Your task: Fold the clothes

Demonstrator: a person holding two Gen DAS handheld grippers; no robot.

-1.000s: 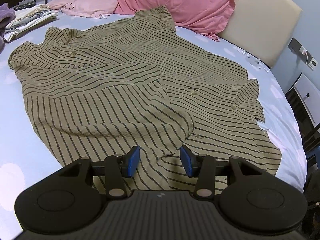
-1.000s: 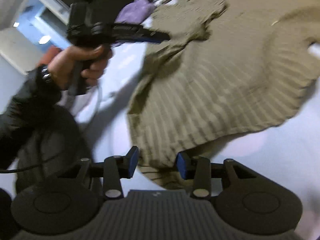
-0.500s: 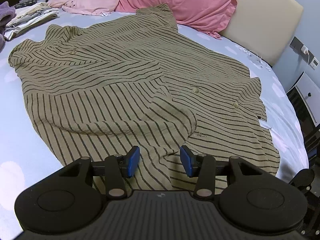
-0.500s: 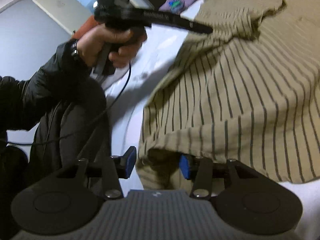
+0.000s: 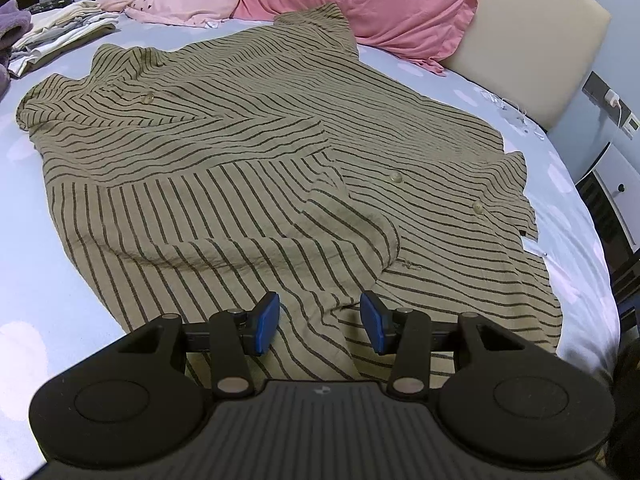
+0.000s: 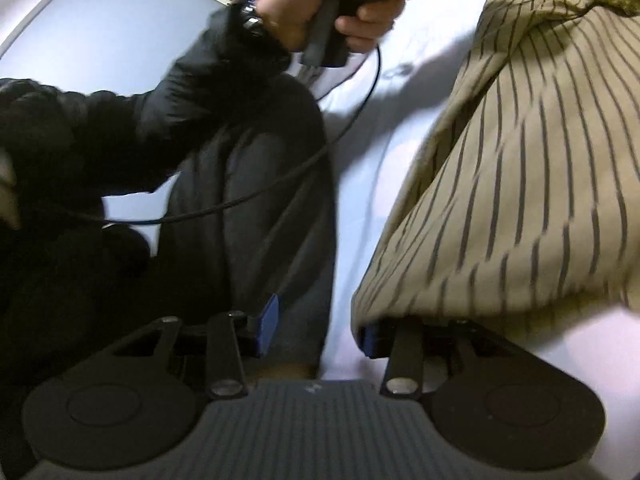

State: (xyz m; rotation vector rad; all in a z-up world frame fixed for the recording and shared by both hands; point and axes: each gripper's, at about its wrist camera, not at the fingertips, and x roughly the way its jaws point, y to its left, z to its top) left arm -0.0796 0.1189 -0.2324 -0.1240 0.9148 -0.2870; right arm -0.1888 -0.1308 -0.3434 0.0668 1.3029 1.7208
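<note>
A tan shirt with dark stripes lies spread buttons-up on the pale blue bed sheet. My left gripper hovers open over the shirt's near hem, and its blue pads do not press the cloth. In the right wrist view the shirt's lifted edge drapes over the right finger of my right gripper. Its jaws are closing, with only sheet and trouser leg showing in the gap. A hand holds the left gripper's handle at the top of that view.
A pink pillow leans on the cream headboard. Folded clothes are stacked at the far left. A nightstand stands right of the bed. The person's dark trouser leg and a black cable are beside the bed edge.
The right wrist view has rolled and swung toward the person. The shirt edge, earlier between the right jaws, now sits over the right finger. The left gripper has stayed put.
</note>
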